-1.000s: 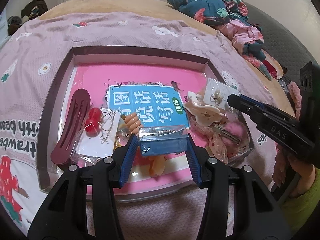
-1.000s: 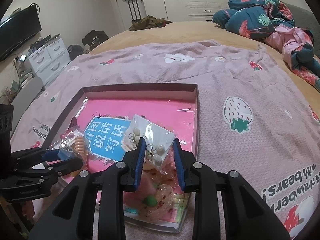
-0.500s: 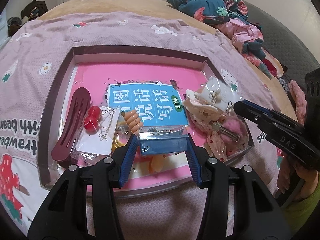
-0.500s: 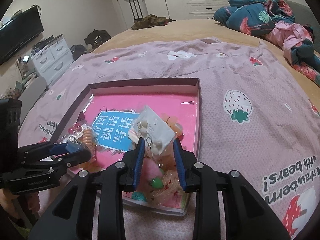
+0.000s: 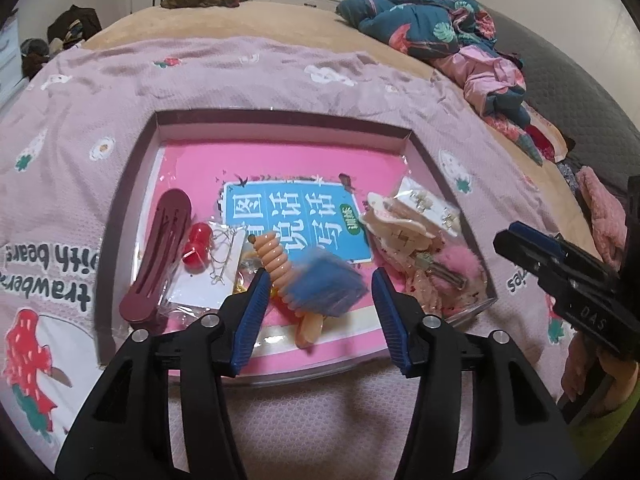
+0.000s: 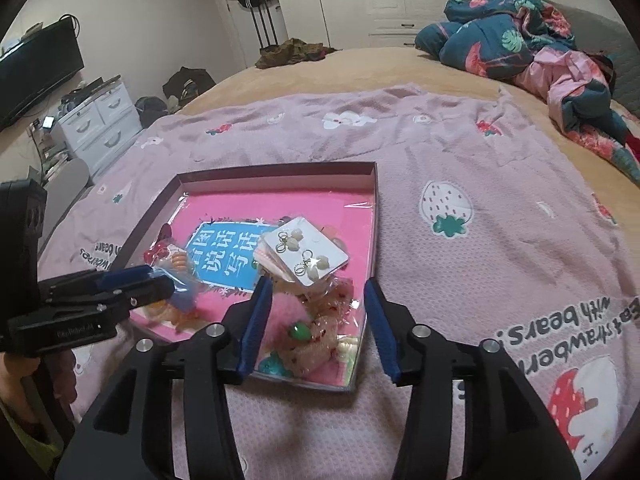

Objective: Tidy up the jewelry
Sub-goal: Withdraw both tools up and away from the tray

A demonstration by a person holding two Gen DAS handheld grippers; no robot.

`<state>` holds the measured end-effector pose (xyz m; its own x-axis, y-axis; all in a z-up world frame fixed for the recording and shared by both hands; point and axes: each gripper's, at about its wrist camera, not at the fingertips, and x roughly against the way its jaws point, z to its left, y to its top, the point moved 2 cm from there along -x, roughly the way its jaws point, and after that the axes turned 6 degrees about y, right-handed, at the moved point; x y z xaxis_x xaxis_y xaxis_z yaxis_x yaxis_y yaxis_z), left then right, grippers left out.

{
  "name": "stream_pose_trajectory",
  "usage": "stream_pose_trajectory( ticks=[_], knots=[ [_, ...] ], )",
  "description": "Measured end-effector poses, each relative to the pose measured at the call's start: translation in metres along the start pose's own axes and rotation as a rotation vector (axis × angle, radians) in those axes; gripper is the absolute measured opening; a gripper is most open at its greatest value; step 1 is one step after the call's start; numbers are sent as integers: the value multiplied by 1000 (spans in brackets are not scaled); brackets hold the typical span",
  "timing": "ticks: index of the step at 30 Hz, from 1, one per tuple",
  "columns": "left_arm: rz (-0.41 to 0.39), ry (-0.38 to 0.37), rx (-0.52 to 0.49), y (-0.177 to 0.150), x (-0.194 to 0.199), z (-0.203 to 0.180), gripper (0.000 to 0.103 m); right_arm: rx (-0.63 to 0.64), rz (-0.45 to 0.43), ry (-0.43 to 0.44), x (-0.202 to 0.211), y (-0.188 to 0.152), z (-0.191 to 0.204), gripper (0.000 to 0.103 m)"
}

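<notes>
Left wrist view: the left gripper (image 5: 318, 294) has just been opening its jaws, and the blurred blue packet (image 5: 326, 288) lies loose between them over the tray (image 5: 132, 184), tilted, its long axis running roughly jaw to jaw, clear of both pads. Farther right, the earring card (image 6: 306, 256) lies flat just ahead of the right gripper (image 6: 316, 322), whose jaws have also just been opening and hold nothing.

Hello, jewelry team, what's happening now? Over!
Left tool just opened, blue packet dropping loose. Right tool just opened, earring card lying in tray. Nothing blocking.
</notes>
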<state>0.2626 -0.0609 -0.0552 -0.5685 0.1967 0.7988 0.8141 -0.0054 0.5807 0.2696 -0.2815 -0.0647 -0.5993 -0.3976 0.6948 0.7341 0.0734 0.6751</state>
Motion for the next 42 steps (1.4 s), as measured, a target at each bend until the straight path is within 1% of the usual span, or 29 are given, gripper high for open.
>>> stream_pose_trajectory(
  ticks=[3,8,14,17,18,21,25,26,28,31,37,42],
  knots=[
    [-29,10,3,1,14,-1,49,15,-28,-7,15,-2,6,60],
    [-68,38,15,1,37,3,52,43,-59,-11,33,-1,15,65],
    [-108,60,31,-1,67,10,60,72,-92,-5,54,0,29,71],
    [-130,75,37,-6,83,15,67,90,-108,-3,65,-2,39,76],
    [-140,81,42,-8,90,17,71,97,-115,-5,68,-4,42,78],
    [-157,86,51,-14,103,22,73,109,-133,-6,77,-8,50,86],
    [-182,92,65,-23,119,26,86,117,-152,-13,87,-14,59,93],
    [-188,93,69,-26,122,27,87,119,-157,-17,90,-17,61,96],
    [-199,98,73,-30,129,29,94,117,-162,-19,94,-20,64,96],
    [-208,86,81,-38,137,29,94,113,-163,-21,98,-25,67,98],
    [-222,118,66,-58,145,29,94,117,-160,-35,101,-40,74,99],
    [-227,142,63,-76,145,31,94,125,-161,-72,102,-58,77,99]
  ],
)
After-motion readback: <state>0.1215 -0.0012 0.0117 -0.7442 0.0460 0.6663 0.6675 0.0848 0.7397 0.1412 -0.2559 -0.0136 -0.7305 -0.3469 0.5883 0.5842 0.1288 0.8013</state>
